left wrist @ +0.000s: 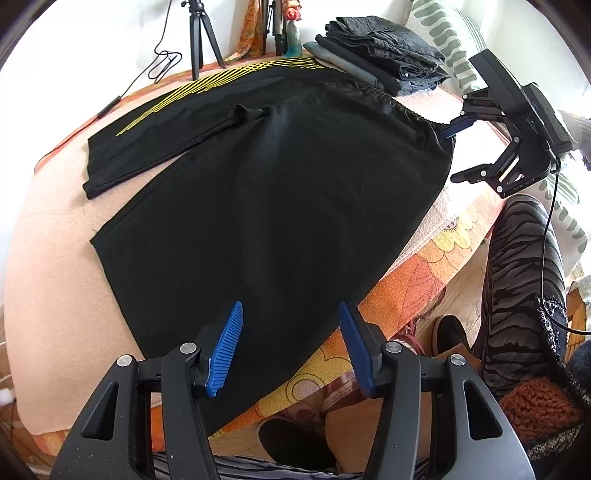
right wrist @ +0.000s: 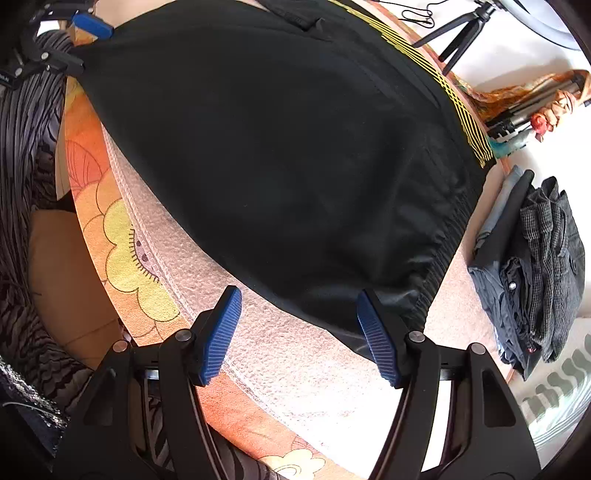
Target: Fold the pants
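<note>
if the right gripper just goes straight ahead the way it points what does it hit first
Most likely the black pants, at the waistband corner right ahead of the open right gripper. Its right finger already overlaps that corner in this view. Whether it passes over or into the cloth is unclear.

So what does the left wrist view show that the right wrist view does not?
Only the left wrist view shows the far pant leg's hem, both of the person's shoes, and the right gripper from outside, jaws open at the waistband corner. Only the right wrist view shows the waistband close up. Both show the black pants, their yellow stripes, the folded clothes stack, a tripod and the floral bedspread.
</note>
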Demonstrator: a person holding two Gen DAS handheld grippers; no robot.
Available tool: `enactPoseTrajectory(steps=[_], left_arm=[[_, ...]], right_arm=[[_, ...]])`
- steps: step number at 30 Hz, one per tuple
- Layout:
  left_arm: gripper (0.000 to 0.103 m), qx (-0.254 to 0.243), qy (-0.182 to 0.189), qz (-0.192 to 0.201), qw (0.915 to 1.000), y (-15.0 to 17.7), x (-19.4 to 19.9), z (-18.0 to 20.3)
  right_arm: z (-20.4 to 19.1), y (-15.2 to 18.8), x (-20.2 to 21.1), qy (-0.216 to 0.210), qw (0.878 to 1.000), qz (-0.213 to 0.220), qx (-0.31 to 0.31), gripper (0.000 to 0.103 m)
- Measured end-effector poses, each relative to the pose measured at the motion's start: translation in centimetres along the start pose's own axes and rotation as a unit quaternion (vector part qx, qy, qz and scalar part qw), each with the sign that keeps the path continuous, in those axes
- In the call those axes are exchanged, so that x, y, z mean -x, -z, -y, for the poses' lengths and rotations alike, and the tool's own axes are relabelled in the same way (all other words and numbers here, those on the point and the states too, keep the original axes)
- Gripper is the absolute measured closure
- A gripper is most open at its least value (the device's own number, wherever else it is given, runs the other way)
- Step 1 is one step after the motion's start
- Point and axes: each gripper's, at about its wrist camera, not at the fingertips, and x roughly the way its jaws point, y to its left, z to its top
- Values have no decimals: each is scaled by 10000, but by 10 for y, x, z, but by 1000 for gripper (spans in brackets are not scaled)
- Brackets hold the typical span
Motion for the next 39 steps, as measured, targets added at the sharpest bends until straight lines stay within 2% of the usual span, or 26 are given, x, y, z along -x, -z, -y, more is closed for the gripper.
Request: enactPoseTrajectory(steps=[5, 6, 8, 9, 10, 13, 19, 22, 25, 27, 28, 29, 30, 31, 32, 33, 36, 39], left_arm=[[50, -141, 43, -6, 9999, 1, -1, 3], [50, -189, 38, -4, 9998, 1, -2, 4], [50, -280, 15, -10, 9996, 1, -3, 7], [49, -322, 5, -17, 9995, 0, -4, 9], [49, -360, 3, -22, 9994, 0, -5, 11], [48, -485, 32, -51, 9988, 0, -7, 17], [46, -789, -48, -63, 9969, -1, -13, 33], [46, -889, -355, -164, 9953, -4, -24, 36], [46, -706, -630, -219, 9953, -7, -31, 31], [46, -516, -628, -160, 9966, -9, -30, 23], [49, -446, -619, -118, 9970, -9, -29, 19], [56, -384, -608, -87, 9974, -9, -28, 15], [69, -325, -594, -73, 9977, -10, -27, 10], [76, -270, -584, -77, 9979, -10, -27, 6], [89, -232, -558, -70, 9981, -10, -27, 3], [94, -208, -496, -27, 9985, -10, -25, -1], [99, -160, -293, 246, 9991, -15, -15, -12], [101, -140, -309, 578, 9977, -25, 2, -21]], right_arm=[[-3, -6, -10, 207, 9995, -60, 226, 35], [-4, -6, -10, 264, 9993, -65, 259, 39], [-5, -8, -12, 294, 9991, -77, 302, 56], [-5, -9, -13, 337, 9989, -107, 319, 71], [-6, -9, -14, 426, 9984, -134, 333, 81], [-7, -10, -12, 548, 9980, -87, 305, 93], [11, -17, 9, 771, 9965, 327, -7, 98], [22, -21, 18, 835, 9954, 453, -107, 99], [28, -24, 24, 845, 9948, 539, -169, 99], [29, -24, 26, 825, 9947, 580, -210, 99], [29, -23, 26, 828, 9946, 593, -216, 99], [28, -22, 26, 834, 9944, 606, -224, 99], [28, -22, 26, 833, 9943, 614, -243, 99], [27, -20, 25, 838, 9941, 631, -275, 99], [26, -19, 25, 827, 9940, 647, -317, 99], [26, -18, 25, 825, 9937, 668, -355, 99], [24, -16, 27, 946, 9918, 763, -396, 100], [26, -17, 35, 1109, 9884, 926, -474, 101]])
